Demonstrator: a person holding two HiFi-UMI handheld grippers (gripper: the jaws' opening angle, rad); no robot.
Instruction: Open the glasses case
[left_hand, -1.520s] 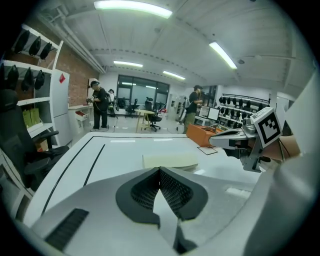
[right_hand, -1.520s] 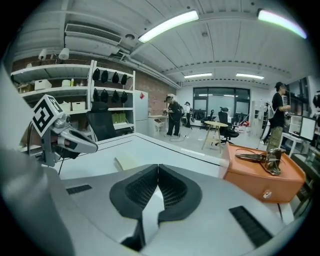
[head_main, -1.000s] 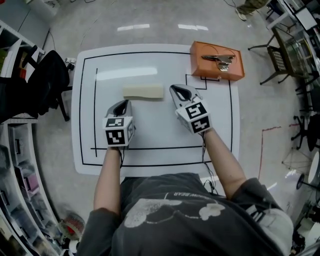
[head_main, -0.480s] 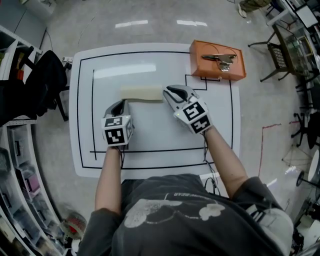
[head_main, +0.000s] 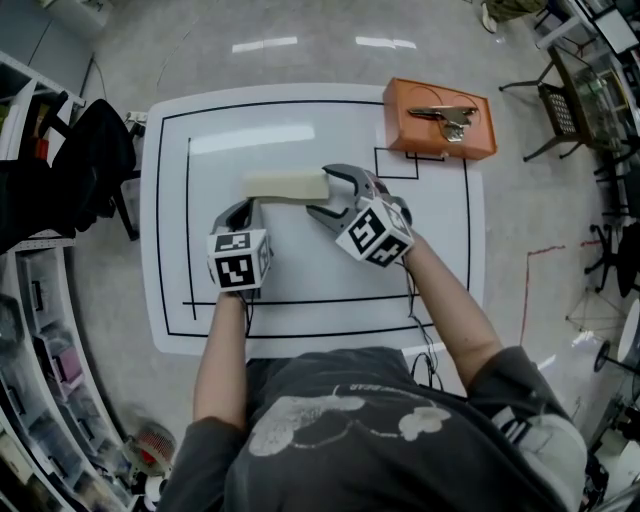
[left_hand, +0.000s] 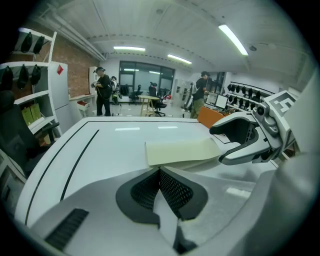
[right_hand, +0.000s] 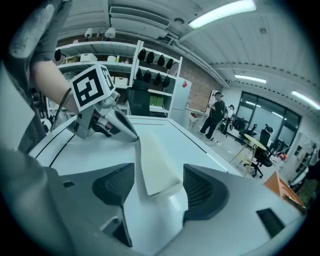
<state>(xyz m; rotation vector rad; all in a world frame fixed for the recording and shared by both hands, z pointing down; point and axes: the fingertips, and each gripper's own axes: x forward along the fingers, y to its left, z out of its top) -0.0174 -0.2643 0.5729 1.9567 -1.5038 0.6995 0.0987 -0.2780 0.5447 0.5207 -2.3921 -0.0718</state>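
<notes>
The right gripper (head_main: 322, 193) is opening round the glasses case (head_main: 285, 185); better to catch the lid's edge alone, with the base steadied.
The white table (head_main: 300, 120) bears everything; the orange tray (head_main: 410, 140) at its far right corner holds a metal tool (head_main: 447, 117); the cream case lies near the middle, seemingly shut, its right end between the widening jaws, untouched; the left gripper (head_main: 243, 208), closed and empty, sits just beside its left end.

right claw (head_main: 322, 192) rolled over, shifted left to the glasses case (head_main: 285, 186), jaws opening astride its end
</notes>
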